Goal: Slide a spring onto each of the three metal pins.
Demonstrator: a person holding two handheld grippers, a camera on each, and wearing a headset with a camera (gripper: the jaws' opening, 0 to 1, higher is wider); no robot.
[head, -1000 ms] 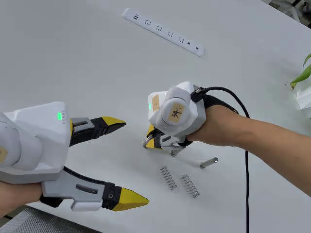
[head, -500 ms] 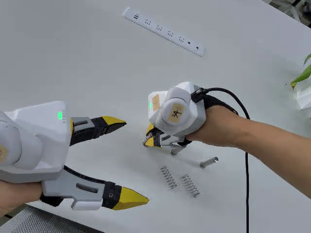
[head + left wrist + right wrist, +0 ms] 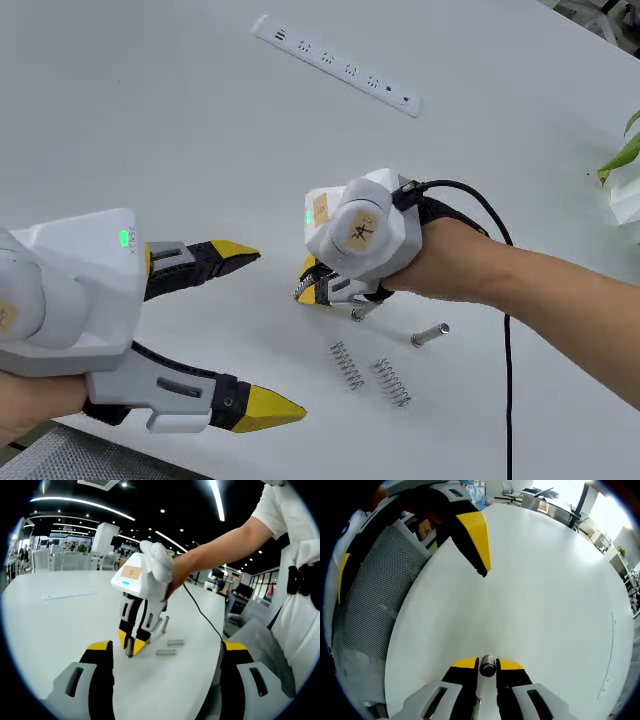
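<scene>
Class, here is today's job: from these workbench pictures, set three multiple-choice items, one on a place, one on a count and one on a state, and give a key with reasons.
1. Where on the table does the power strip lie?
A. far side
B. near edge
C. middle

2. How many loose springs lie on it?
A. one
B. two
C. four

3. The right hand-held gripper is:
A. open
B. shut, empty
C. shut on a spring

Key:
1 A: the head view shows the strip at the top, beyond both hands.
2 B: two coils lie side by side near the person.
3 C: the right gripper view shows a coil's end pinched between the yellow tips.
</scene>
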